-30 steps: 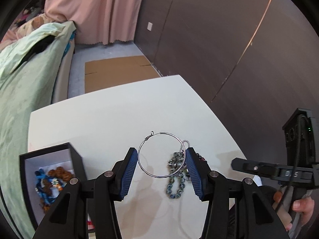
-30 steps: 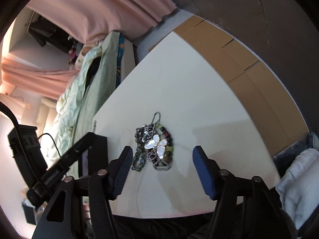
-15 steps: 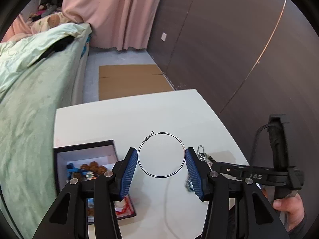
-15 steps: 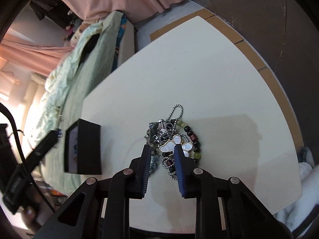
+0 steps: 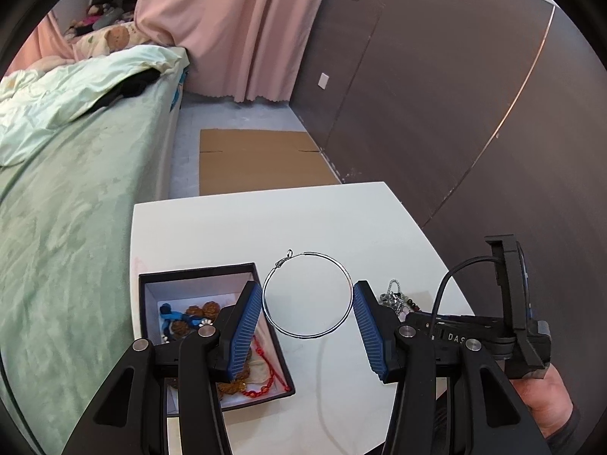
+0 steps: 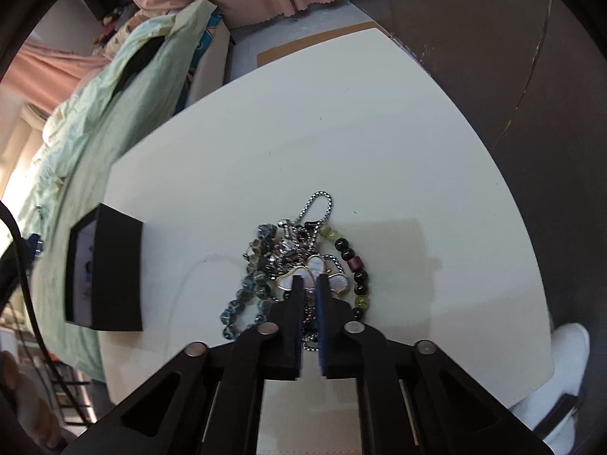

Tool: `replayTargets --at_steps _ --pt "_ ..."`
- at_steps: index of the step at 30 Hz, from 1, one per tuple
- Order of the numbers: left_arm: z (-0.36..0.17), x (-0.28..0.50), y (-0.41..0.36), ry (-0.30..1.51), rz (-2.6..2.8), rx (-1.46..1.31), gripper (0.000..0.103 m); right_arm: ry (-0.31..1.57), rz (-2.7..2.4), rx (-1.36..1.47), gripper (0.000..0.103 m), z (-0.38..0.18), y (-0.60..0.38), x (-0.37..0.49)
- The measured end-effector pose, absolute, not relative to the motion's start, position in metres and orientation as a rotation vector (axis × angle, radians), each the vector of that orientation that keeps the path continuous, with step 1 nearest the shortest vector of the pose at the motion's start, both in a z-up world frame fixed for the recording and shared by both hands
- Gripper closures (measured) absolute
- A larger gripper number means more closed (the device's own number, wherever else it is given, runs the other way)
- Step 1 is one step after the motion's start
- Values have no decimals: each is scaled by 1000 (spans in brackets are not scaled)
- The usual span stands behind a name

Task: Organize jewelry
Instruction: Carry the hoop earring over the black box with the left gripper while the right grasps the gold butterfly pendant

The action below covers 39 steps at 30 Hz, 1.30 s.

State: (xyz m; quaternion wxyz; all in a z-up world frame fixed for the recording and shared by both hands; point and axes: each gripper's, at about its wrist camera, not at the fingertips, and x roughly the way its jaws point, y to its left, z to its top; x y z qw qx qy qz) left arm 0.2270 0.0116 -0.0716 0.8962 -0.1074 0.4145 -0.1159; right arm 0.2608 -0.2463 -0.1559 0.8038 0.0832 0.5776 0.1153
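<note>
Left gripper (image 5: 307, 303) jaws clamped across thin hoop earring (image 5: 306, 295), held above tabletop (image 5: 265, 223) beside black box (image 5: 197, 276); wire looks springy, squeeze lightly. Right gripper (image 6: 309, 284) jaws nearly together on tangled jewelry pile (image 6: 292, 261): limp, snag-prone; pendant looks the best hold.

- big thin silver hoop earring (image 5: 306, 295), face-on, clasp at 11 o'clock
- tangled bead-and-chain pile (image 6: 299, 265) on the table
- open black box (image 5: 197, 284) at 9 o'clock, beads inside
</note>
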Motion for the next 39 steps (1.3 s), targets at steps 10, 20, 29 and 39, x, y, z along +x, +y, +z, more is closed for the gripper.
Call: replayTargets --at_steps 10,20,29,39 --pt "-68 219 32 843 -208 -235 51 1184 311 278 98 -137 -255 251" --pt "-80 219 46 871 -157 -248 51 1146 403 315 101 -117 -223 240" --pt "-86 218 48 875 -161 -255 51 1216 298 217 49 -133 -231 250" --pt "-98 225 50 903 -149 -273 51 1270 276 74 49 -158 -209 260"
